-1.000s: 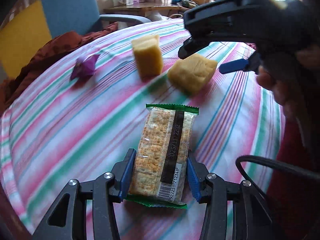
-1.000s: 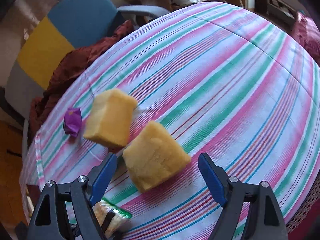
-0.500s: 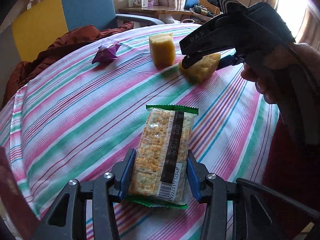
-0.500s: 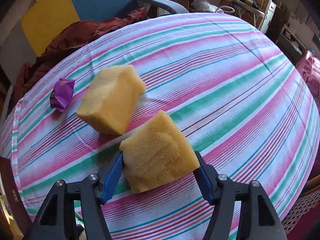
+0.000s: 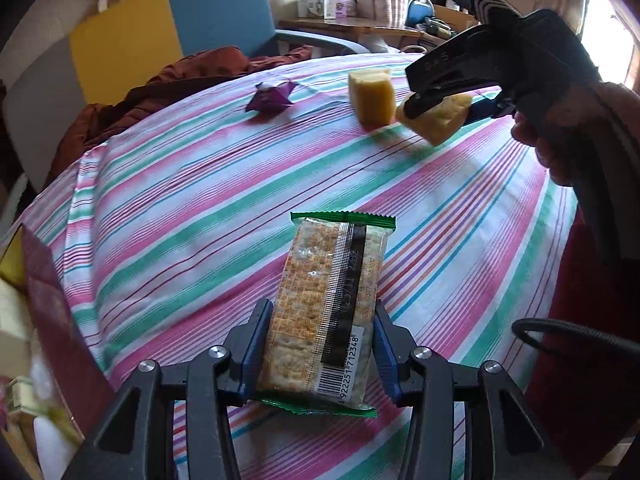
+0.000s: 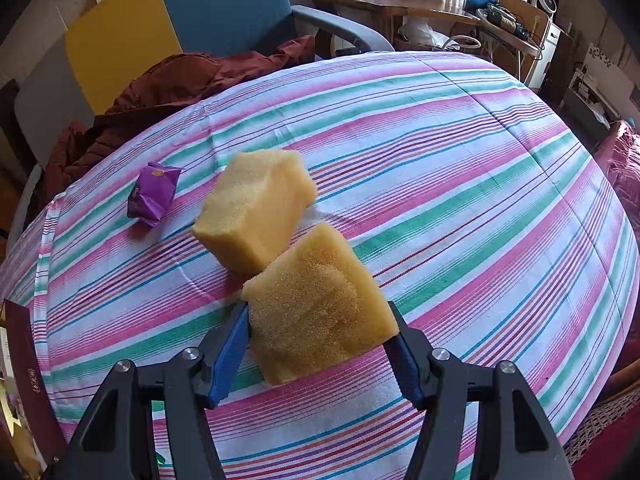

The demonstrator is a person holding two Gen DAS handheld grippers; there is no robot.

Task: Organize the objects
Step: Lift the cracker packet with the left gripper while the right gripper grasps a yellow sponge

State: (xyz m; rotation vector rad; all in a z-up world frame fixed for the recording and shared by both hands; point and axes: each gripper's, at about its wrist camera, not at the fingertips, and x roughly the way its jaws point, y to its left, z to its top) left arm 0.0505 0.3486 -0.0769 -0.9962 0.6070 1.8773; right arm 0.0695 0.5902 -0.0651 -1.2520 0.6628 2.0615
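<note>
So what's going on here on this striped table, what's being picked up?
A person is tidying a table covered in a pink, green and white striped cloth, with a handheld gripper in each hand. The left gripper is shut on a clear, green-edged packet of crackers. The right gripper is clamped on a yellow sponge block, which looks lifted clear of the cloth. A second yellow sponge block and a crumpled purple wrapper lie loose on the cloth.
</note>
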